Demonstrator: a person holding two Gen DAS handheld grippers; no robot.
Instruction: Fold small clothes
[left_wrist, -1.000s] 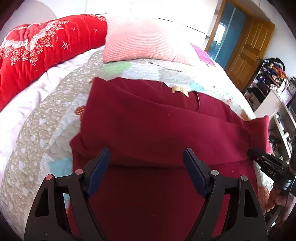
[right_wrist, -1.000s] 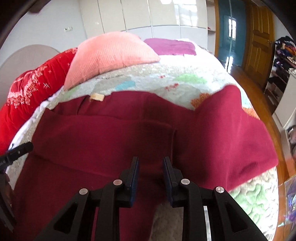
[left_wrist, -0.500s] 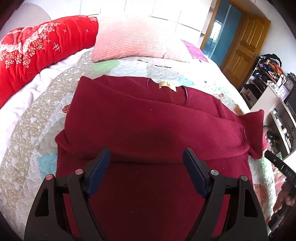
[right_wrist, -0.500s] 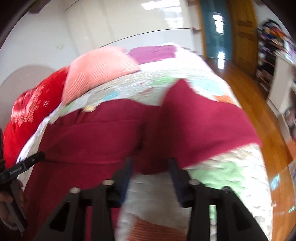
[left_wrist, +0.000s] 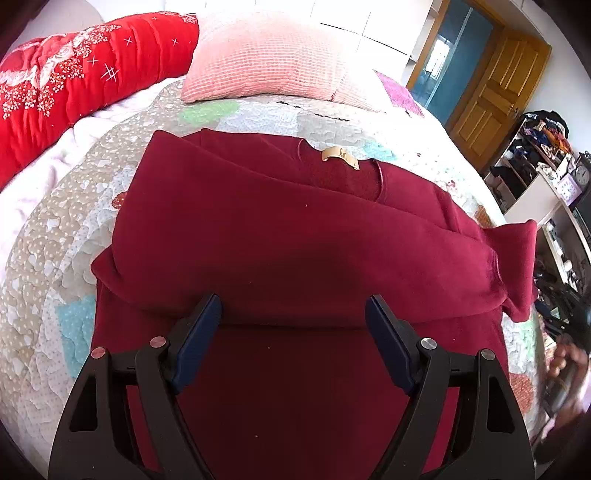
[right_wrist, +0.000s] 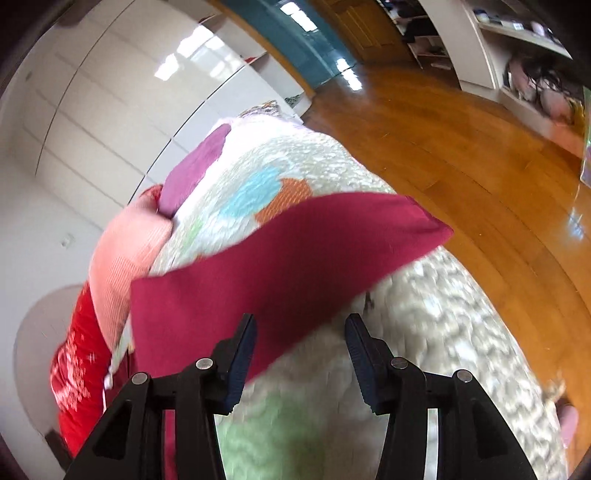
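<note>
The red sweater (left_wrist: 288, 251) lies flat on the bed (left_wrist: 51, 258), one sleeve folded across. Both claws, left claw (left_wrist: 293, 325) and right claw (right_wrist: 301, 345), are wide open, holding nothing. Next, pinch the loose sleeve (right_wrist: 295, 258) near its end and lay it smoothly across.

Right gripper (right_wrist: 300, 341) jaws parted — swung off sweater (right_wrist: 280, 266) toward bed edge.

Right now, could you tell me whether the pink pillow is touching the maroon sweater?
Apart. In the left wrist view, a strip of patchwork quilt lies bare between the pink pillow and the collar edge of the maroon sweater.
</note>
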